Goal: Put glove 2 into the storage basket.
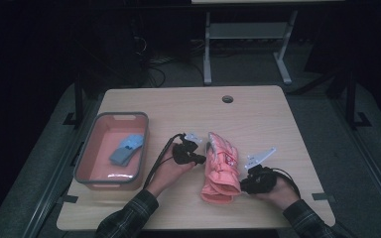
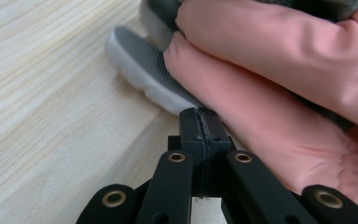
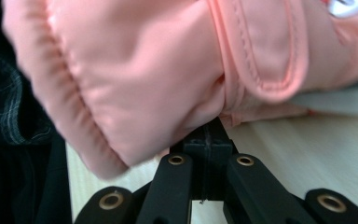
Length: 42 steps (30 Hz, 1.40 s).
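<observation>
- Pink glove (image 1: pixel 221 166) lies flat on the wooden table (image 1: pixel 258 114), a bit right of centre and low in the high view, fingers pointing toward the top of the frame and cuff toward the bottom edge.
- Left gripper (image 1: pixel 198 158) sits right at the glove's left edge, about level with the fingers. In the left gripper view its jaws are pressed fully together, tips against the grey-padded glove fingers (image 2: pixel 144 70). I can't see any fabric caught between them, so it looks like it's nudging, not holding.
- Right gripper (image 1: pixel 245 184) is at the lower right of the glove, by the cuff. Same story in the right gripper view: jaws closed tight, tips tucked in just under the puffy cuff (image 3: pixel 135 93), no clear pinch on the cloth.
- Grey-rimmed bin (image 1: pixel 87 176) with a pink inside stands at the left of the table, well apart from the glove, with a blue glove-like thing (image 1: pixel 127 148) lying in it.
- My read: this is the lining-up step, both tongs bracketing the glove before a proper grab.
- Next move probably needs the jaws opened up and closed on a fold of cuff or finger, then a lift toward the bin. Slippery padded fabric could slide out of a shallow bite.
</observation>
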Motion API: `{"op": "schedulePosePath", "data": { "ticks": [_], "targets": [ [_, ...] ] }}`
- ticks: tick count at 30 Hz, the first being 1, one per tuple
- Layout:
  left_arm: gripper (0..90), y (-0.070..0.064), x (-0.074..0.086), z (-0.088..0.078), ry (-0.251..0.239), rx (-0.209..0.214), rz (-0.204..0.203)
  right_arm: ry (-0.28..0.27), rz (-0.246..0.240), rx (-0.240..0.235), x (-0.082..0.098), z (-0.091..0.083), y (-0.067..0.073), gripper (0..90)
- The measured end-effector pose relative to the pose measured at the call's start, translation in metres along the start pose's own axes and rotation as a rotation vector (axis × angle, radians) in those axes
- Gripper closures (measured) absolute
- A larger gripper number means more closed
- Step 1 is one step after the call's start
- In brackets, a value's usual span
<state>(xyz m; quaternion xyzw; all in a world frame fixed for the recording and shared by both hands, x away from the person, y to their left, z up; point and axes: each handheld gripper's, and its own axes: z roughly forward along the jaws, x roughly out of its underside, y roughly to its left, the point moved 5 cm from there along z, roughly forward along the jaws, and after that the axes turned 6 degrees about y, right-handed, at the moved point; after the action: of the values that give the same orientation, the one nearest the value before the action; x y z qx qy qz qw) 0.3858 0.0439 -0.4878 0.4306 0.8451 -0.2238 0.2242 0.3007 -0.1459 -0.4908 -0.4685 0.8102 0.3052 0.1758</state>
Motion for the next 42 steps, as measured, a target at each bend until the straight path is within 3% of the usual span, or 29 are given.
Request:
{"op": "schedulePosePath", "data": {
  "ticks": [2,11,16,23,25,26,29,36,40,42],
  "targets": [
    [90.0,-0.001,0.000,0.000,0.008,0.006,0.017,0.012,-0.007,-0.012,-0.002,0.006,0.004,90.0],
    [90.0,-0.002,-0.001,0.001,0.018,0.014,0.023,0.030,-0.036,-0.028,-0.009,0.021,0.018,90.0],
    [90.0,0.002,0.001,-0.006,0.007,0.010,0.000,0.020,-0.027,-0.015,-0.005,0.014,0.018,90.0],
    [85.7,0.008,0.010,-0.017,0.013,-0.005,-0.013,-0.004,-0.010,0.042,0.002,-0.005,0.013,90.0],
    [82.1,0.009,0.013,-0.020,0.013,-0.011,-0.023,-0.024,0.004,0.049,0.003,-0.012,0.011,90.0],
    [79.5,0.011,0.015,-0.023,0.032,-0.019,-0.006,-0.032,0.004,0.061,0.003,-0.017,0.010,90.0],
    [68.5,0.010,0.021,-0.027,0.035,-0.033,-0.024,-0.067,0.010,0.090,0.000,-0.029,0.007,90.0],
    [50.5,0.008,0.026,-0.035,0.031,-0.040,-0.038,-0.142,0.009,0.160,-0.021,-0.048,-0.005,90.0],
    [44.6,0.003,0.026,-0.039,0.030,-0.034,-0.029,-0.178,0.002,0.186,-0.036,-0.052,-0.012,90.0],
    [43.1,0.003,0.027,-0.043,0.043,-0.035,-0.006,-0.193,0.004,0.198,-0.042,-0.053,-0.016,90.0]
  ]
}}
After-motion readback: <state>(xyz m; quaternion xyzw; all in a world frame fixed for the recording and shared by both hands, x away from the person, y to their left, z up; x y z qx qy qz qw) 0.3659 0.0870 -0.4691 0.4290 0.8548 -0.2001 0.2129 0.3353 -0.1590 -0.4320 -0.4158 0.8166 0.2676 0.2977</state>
